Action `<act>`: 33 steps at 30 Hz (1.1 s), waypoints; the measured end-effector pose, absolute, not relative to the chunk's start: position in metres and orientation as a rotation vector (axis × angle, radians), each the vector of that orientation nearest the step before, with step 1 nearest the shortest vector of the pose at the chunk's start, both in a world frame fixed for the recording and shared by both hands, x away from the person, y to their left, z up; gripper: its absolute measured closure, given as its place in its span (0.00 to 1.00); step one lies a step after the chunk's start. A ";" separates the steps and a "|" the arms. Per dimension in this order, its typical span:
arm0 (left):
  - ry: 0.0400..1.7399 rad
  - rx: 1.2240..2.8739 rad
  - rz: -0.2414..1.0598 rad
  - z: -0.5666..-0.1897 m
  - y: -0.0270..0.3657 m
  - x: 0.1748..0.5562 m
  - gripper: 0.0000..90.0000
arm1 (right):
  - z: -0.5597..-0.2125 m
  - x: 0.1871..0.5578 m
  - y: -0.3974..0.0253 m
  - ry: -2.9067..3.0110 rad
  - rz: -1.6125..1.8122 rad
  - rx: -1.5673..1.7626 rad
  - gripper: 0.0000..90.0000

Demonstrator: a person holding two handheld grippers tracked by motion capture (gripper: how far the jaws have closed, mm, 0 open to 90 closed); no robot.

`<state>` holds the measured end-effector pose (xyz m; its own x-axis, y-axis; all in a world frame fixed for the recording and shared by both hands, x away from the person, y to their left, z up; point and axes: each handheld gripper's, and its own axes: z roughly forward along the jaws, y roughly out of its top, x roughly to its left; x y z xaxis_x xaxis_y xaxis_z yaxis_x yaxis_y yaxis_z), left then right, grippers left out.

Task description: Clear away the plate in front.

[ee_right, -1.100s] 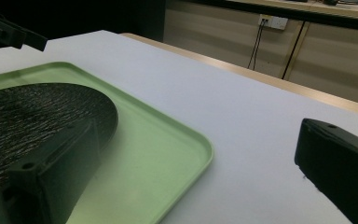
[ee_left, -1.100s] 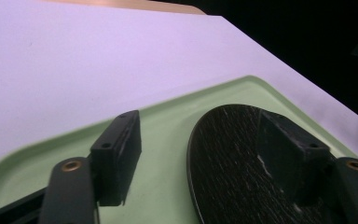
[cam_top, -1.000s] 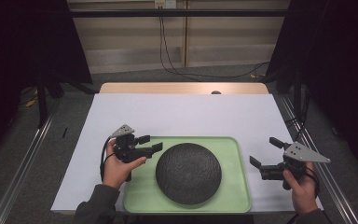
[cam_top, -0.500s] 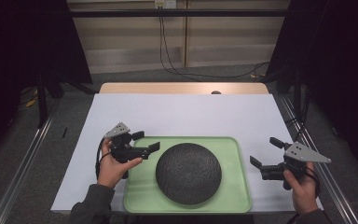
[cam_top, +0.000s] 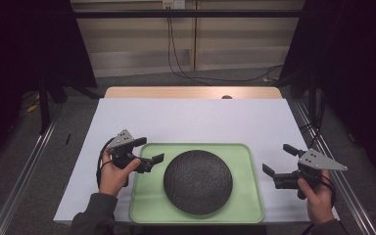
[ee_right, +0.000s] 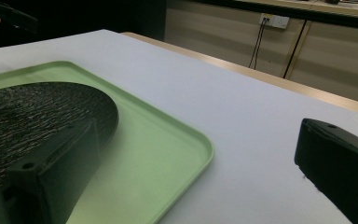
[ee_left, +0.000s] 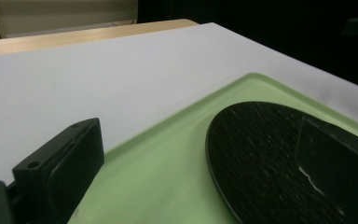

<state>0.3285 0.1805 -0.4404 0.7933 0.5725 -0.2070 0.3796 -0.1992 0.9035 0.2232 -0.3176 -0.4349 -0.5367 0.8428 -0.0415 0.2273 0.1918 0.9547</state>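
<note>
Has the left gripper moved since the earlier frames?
Yes. The left gripper has slid back toward the person along the green tray's left rim.

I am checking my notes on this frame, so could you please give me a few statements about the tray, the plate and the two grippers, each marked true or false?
1. The dark plate lies on the green tray. True.
2. The left gripper is shut on the plate. False: it is open, at the tray's left edge.
3. The right gripper is open. True.
4. The tray sits on bare wood. False: it sits on a white sheet.
</note>
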 end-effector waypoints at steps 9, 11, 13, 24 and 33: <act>0.752 1.813 0.214 -0.441 0.195 0.331 0.02 | -0.435 0.223 -0.318 1.885 1.353 1.003 0.00; 0.759 1.805 0.215 -0.440 0.199 0.332 0.02 | -0.435 0.223 -0.318 1.884 1.354 1.001 0.00; 0.760 1.816 0.218 -0.440 0.202 0.331 0.03 | -0.435 0.223 -0.318 1.885 1.353 1.003 0.00; 0.771 1.806 0.231 -0.438 0.219 0.333 0.03 | -0.435 0.224 -0.319 1.892 1.363 0.998 0.00; 0.789 1.778 0.247 -0.439 0.233 0.334 0.03 | -0.435 0.224 -0.319 1.887 1.355 1.001 0.00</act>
